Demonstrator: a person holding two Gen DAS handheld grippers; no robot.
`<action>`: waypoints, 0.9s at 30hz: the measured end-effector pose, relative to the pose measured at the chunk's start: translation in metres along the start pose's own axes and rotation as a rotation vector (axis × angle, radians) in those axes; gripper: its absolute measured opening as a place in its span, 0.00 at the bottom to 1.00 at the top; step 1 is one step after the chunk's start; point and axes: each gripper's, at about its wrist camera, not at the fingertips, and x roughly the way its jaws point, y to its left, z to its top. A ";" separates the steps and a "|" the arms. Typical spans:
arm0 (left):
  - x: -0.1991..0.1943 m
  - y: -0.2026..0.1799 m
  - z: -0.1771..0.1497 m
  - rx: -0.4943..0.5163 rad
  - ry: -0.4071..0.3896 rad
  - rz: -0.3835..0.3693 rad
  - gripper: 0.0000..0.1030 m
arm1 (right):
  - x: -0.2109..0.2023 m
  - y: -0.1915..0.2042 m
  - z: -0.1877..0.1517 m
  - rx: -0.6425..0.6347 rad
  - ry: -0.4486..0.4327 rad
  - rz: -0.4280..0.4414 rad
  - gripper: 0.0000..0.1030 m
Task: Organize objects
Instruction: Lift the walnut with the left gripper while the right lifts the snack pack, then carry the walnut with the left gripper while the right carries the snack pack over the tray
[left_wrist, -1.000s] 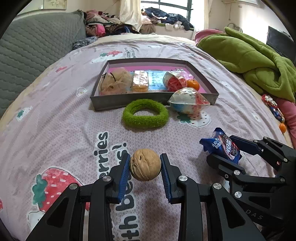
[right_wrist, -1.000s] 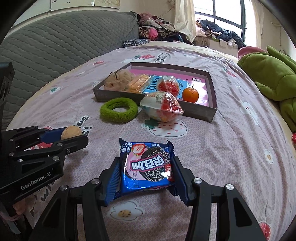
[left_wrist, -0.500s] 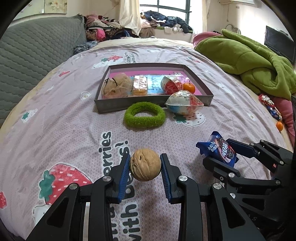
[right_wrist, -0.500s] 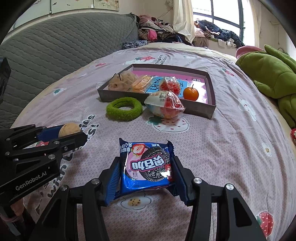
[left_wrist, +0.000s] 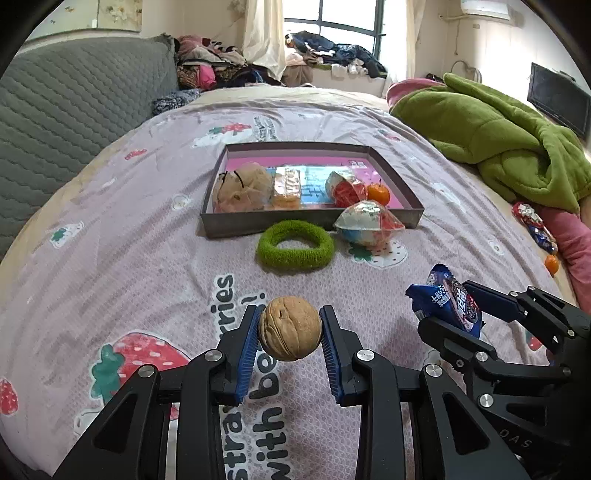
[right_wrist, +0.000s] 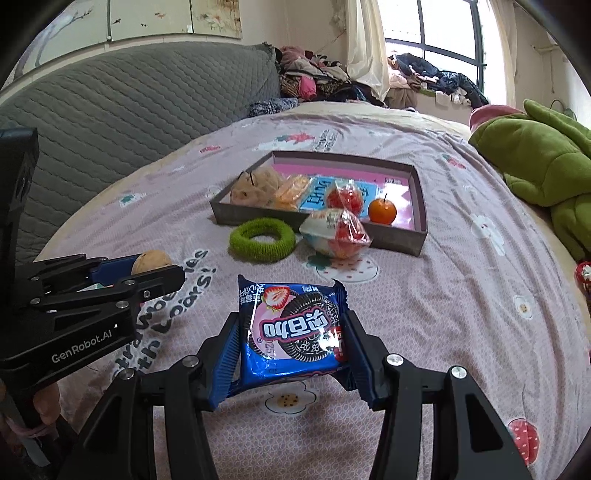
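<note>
My left gripper (left_wrist: 290, 328) is shut on a brown walnut (left_wrist: 290, 334), held above the bedspread. My right gripper (right_wrist: 291, 328) is shut on a blue cookie packet (right_wrist: 293, 332); the packet (left_wrist: 448, 304) also shows at the right of the left wrist view. Farther up the bed stands a grey tray (left_wrist: 280, 223) with a pink floor, holding a beige pouch (left_wrist: 242, 186), an orange snack pack (left_wrist: 285, 186), a red wrapped sweet (left_wrist: 345, 188) and a small orange (left_wrist: 377, 192). A green fuzzy ring (left_wrist: 295, 249) and a wrapped egg-shaped candy (left_wrist: 367, 223) lie in front of the tray.
A green blanket (left_wrist: 491, 129) is heaped at the right of the bed, with a small orange (left_wrist: 551, 264) and wrapped sweets (left_wrist: 533, 225) beside it. A grey quilted headboard (right_wrist: 122, 107) runs along the left. Clothes (right_wrist: 424, 77) are piled under the window.
Both grippers have risen and drawn back a little, so the tray, ring and candy look smaller and farther off. The walnut and the cookie packet stay gripped.
</note>
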 end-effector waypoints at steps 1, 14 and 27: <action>-0.001 0.000 0.000 0.000 -0.002 -0.001 0.32 | -0.001 0.000 0.001 0.000 -0.002 0.002 0.52; -0.007 0.001 0.003 -0.007 -0.011 -0.009 0.32 | 0.000 0.003 -0.001 -0.007 0.006 0.009 0.52; -0.016 0.001 0.025 0.000 -0.050 -0.010 0.32 | -0.023 -0.003 0.021 -0.003 -0.075 -0.011 0.52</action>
